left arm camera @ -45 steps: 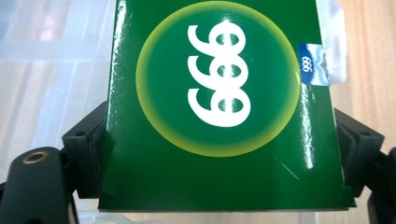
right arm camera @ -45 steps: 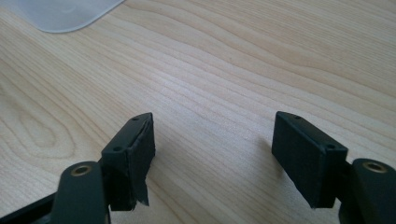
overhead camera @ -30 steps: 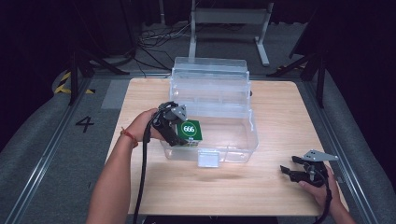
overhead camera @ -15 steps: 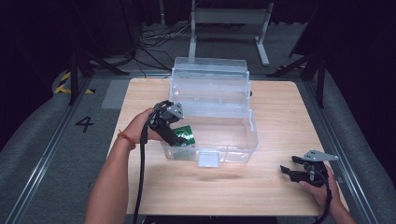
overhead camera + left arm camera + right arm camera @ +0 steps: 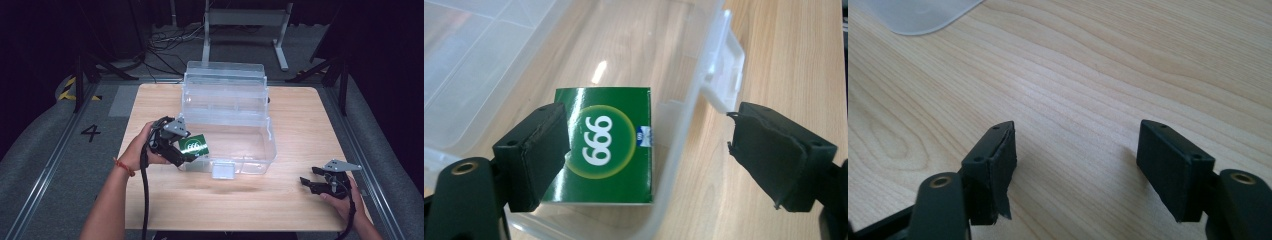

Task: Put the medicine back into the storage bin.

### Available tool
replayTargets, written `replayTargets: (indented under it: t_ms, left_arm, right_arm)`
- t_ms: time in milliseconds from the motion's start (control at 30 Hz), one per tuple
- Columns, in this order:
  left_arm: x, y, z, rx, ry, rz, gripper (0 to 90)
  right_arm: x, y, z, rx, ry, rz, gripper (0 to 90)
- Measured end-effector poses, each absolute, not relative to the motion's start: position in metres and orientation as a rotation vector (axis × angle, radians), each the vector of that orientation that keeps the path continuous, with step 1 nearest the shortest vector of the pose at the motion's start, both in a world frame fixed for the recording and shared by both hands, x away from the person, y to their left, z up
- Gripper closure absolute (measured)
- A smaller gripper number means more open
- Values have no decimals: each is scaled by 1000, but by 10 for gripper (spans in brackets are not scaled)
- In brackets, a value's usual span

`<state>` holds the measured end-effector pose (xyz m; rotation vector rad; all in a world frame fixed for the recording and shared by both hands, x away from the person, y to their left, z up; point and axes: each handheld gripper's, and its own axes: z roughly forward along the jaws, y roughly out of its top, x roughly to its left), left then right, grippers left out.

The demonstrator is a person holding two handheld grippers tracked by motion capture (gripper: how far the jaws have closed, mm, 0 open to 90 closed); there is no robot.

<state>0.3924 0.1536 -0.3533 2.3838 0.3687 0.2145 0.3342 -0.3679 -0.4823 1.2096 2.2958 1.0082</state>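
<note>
Down at the near left corner of the clear plastic box (image 5: 227,132), the left hand-held gripper (image 5: 186,152) hangs over the rim with a green packet (image 5: 194,145) below it. In the left gripper view the packet (image 5: 606,145), printed with a white "666" in a yellow-green circle, lies flat inside the box on its transparent floor, tucked against the near wall. The jaws stand wide and have just been closing a little: one pad overlaps the packet's edge as seen from that camera, while the other sits outside the box, over the bench (image 5: 784,60). The box wall (image 5: 684,150) and its white latch (image 5: 724,75) rise between the two pads, so the wall stands in the way of a grip across the packet; nothing is pinched. Whether the inner pad touches the packet I cannot tell.

The box's lid is swung up at the back. Its front latch (image 5: 223,169) hangs over the wooden bench (image 5: 280,200).

Well apart, at the near right corner of the bench, the right hand-held gripper (image 5: 311,183) rests low, jaws spread wide over bare wood (image 5: 1073,100) and holding nothing. A cable (image 5: 145,200) trails from the left hand-held gripper along the person's forearm.
</note>
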Motion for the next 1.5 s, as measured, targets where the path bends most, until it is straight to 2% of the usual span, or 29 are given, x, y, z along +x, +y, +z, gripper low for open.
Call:
replayTargets:
  t_ms: [200,367,400,433,467,533,700,967,1067,1233,1367,1500]
  left_arm:
    - [365,155,-375,2304,494,245,158]
    - [356,148,-390,2356,445,270,161]
    - [354,146,-393,2371,434,294,188]
    - [352,144,-395,2383,441,348,278]
    - [351,142,-397,2392,453,361,303]
    - [352,139,-398,2404,477,375,294]
    - [356,139,-398,2422,482,378,356]
    - [365,144,-400,2406,481,375,526]
    - [367,145,-399,2407,482,366,553]
    - [368,144,-399,2419,491,377,548]
    - [370,143,-395,2453,494,388,622]
    - [369,142,-395,2461,496,394,641]
  right_arm:
    - [344,-369,-461,1168,2281,1103,336]
    - [354,-365,-434,1118,2248,1150,356]
    - [356,-363,-428,1100,2252,1160,359]
    - [361,-360,-420,1074,2250,1167,371]
    - [365,-357,-413,1059,2242,1172,381]
    - [373,-350,-399,1009,2246,1223,377]
    - [390,-328,-370,905,2259,1240,392]
    - [425,-290,-334,831,2273,1258,393]
    - [436,-276,-327,811,2283,1239,394]
    - [452,-252,-323,753,2305,1142,379]
    - [464,-235,-314,714,2307,1117,394]
    - [479,-222,-305,694,2321,1074,398]
